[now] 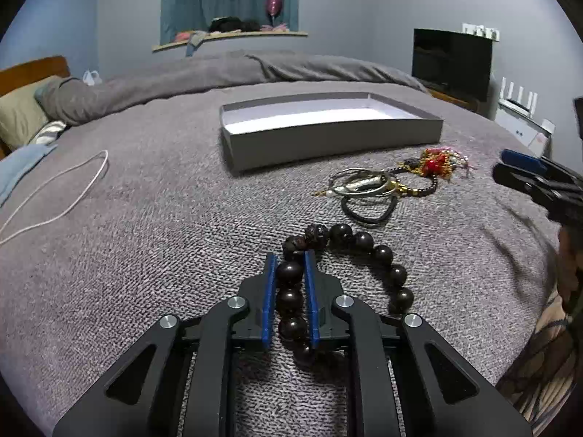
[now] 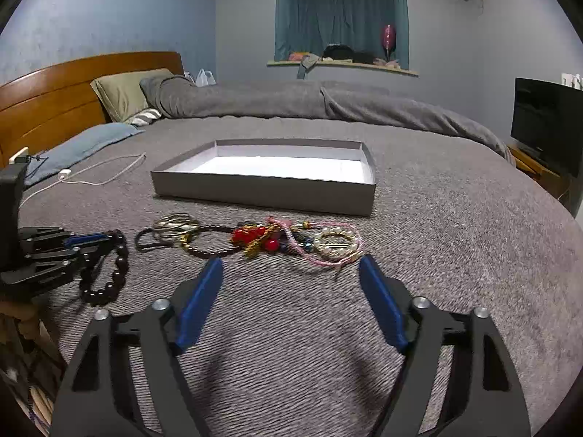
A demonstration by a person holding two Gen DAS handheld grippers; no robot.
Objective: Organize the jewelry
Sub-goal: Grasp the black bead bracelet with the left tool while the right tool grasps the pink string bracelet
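A dark wooden bead bracelet (image 1: 364, 244) lies on the grey bedspread. My left gripper (image 1: 290, 255) is shut on one side of it, with beads between the blue pads; it also shows in the right wrist view (image 2: 91, 242) with the bracelet (image 2: 116, 273). A pile of jewelry (image 2: 262, 238) holds silver bangles (image 1: 364, 182), a black hair tie (image 1: 368, 211), a red bead ornament (image 2: 251, 235) and a pearl bracelet (image 2: 335, 244). My right gripper (image 2: 291, 266) is open and empty just short of the pile. A shallow grey box (image 2: 262, 193) with a white inside stands empty behind the pile.
A white cable (image 1: 54, 196) lies on the bedspread at the left. A rolled grey duvet (image 2: 291, 102), pillows (image 2: 124, 91) and a wooden headboard (image 2: 47, 98) are at the back. A TV (image 2: 546, 120) stands at the right.
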